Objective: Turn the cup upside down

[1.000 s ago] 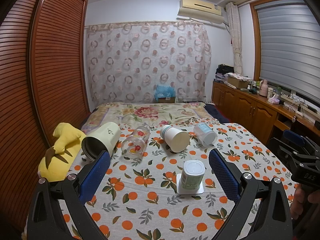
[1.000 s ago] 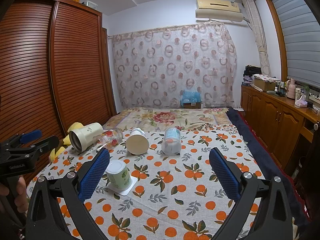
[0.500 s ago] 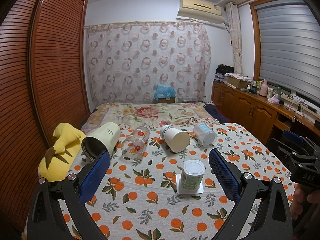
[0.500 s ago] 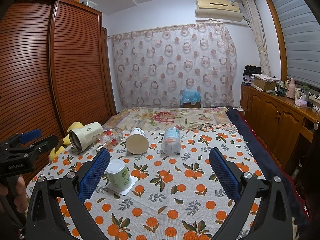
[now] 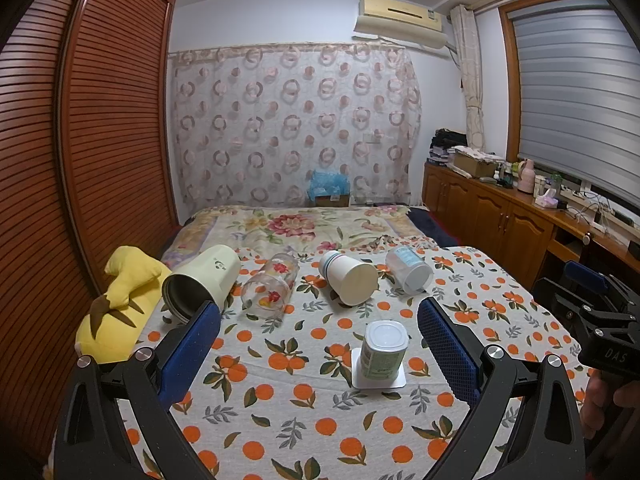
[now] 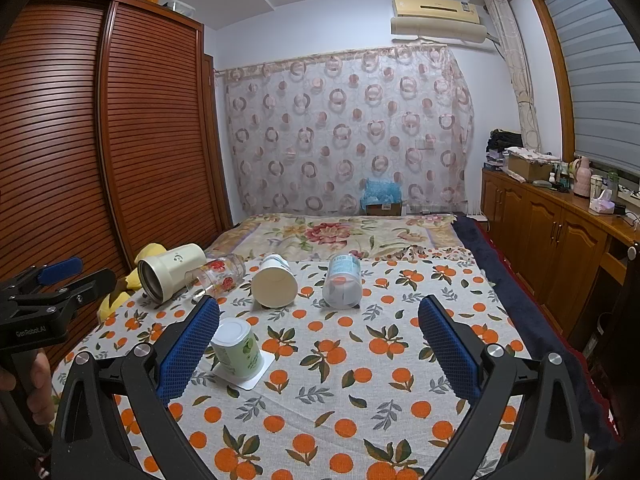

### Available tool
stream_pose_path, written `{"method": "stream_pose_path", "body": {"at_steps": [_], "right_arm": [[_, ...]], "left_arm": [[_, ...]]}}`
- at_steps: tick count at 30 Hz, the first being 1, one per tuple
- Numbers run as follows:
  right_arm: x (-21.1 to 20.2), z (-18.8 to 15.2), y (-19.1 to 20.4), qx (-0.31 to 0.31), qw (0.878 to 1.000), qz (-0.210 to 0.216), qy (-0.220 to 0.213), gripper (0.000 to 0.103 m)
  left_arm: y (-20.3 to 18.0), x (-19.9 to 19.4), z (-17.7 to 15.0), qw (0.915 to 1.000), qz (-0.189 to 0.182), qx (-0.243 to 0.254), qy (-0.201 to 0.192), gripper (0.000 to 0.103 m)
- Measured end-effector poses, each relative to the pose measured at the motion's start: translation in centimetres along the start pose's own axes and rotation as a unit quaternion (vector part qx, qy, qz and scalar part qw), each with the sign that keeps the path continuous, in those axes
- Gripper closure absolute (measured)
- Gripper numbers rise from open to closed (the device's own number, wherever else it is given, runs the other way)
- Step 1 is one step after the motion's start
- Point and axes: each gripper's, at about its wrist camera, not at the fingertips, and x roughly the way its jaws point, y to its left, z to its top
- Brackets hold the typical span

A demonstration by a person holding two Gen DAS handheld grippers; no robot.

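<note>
A green-and-white cup [image 5: 383,350] stands bottom-up on a white square coaster [image 5: 378,376] on the orange-print cloth; it also shows in the right wrist view [image 6: 237,348]. Behind it several cups lie on their sides: a cream mug [image 5: 202,283], a clear glass with red flowers [image 5: 272,290], a white paper cup [image 5: 349,278] and a clear plastic cup [image 5: 409,270]. My left gripper [image 5: 319,350] is open and empty, held back from the cup. My right gripper [image 6: 319,350] is open and empty, the cup just beside its left finger [image 6: 186,350].
A yellow plush toy [image 5: 120,304] lies at the bed's left edge by the wooden wardrobe [image 5: 80,140]. A wooden cabinet [image 5: 500,220] with clutter runs along the right wall. The other gripper shows at the edge of each view [image 5: 600,328] [image 6: 36,312].
</note>
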Motion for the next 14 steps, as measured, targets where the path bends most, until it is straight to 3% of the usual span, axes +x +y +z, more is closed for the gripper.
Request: {"method": "stream_pose_path", "body": {"at_steps": [14], "right_arm": [[0.03,0.02,-0.03,0.000,1.000,0.000,0.000,0.003]], "left_arm": [[-0.09,-0.04,0.01,1.0000,-0.001,0.000,-0.001,0.008]]}}
